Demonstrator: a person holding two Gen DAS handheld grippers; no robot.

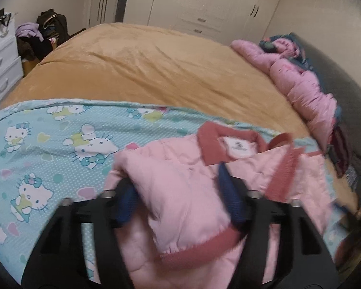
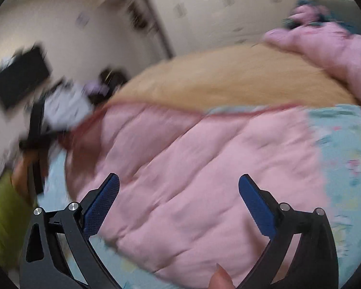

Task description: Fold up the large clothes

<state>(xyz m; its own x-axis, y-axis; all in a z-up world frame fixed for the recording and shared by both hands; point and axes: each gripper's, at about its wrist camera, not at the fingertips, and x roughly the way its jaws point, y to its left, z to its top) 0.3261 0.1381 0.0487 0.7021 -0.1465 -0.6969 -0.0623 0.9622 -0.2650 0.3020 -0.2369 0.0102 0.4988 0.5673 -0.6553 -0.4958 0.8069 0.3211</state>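
Pink quilted jacket with rose trim lies on the cartoon-print blue sheet on the bed; left hand-held gripper pinches its sleeve for folding, right hand-held gripper hovers wide above.

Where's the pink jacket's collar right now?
In the left wrist view, the collar lies right of centre on the cartoon-cat sheet, just beyond the left gripper.

Quilted matt cloth jacket with ribbed knit collar; plush bedspread; printed cotton sheet.
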